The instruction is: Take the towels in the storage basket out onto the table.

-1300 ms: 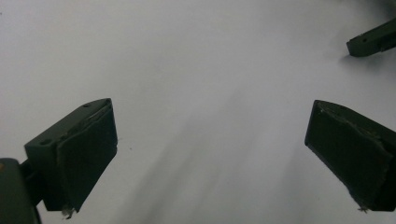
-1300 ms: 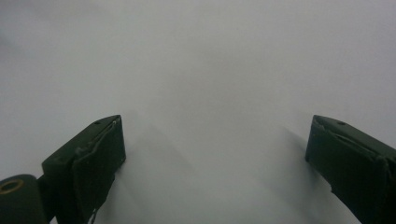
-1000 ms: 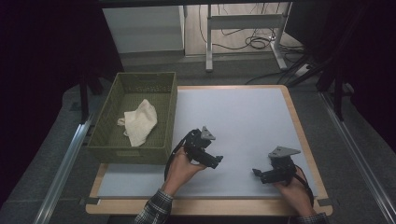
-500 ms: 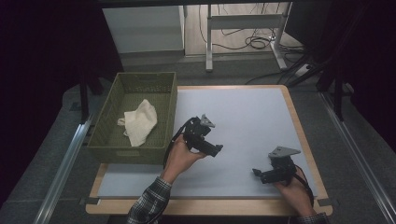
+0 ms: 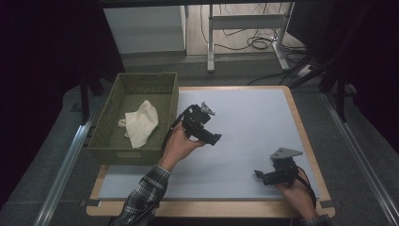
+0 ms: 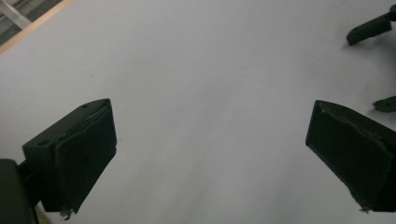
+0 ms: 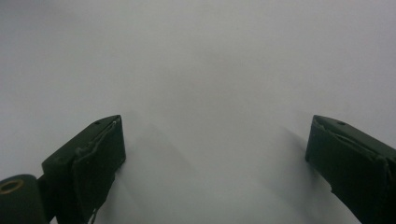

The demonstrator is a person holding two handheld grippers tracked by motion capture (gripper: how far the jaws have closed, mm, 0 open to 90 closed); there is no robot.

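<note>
A white cloth (image 5: 140,122) lies crumpled in the green basket (image 5: 109,149) at the table's left. My left gripper (image 5: 215,139) is held above the white mat just right of the basket, jaws wide open and empty, aimed toward the right. In the left gripper view my left gripper (image 6: 210,158) frames bare mat, and the right gripper's jaw tips (image 6: 369,28) show at the top right. My right gripper (image 5: 259,175) rests low near the table's front right, open and empty. The right gripper view has my right gripper (image 7: 215,158) open over plain mat.
The white mat (image 5: 254,117) covers a wooden-edged table (image 5: 303,129). A metal rail (image 5: 63,169) runs along the left side, another along the right. Desk legs and cables (image 5: 254,42) stand on the floor beyond the far edge.
My left gripper has lifted and moved up and away from the front edge, closer to the basket. The right gripper has stayed in place.
</note>
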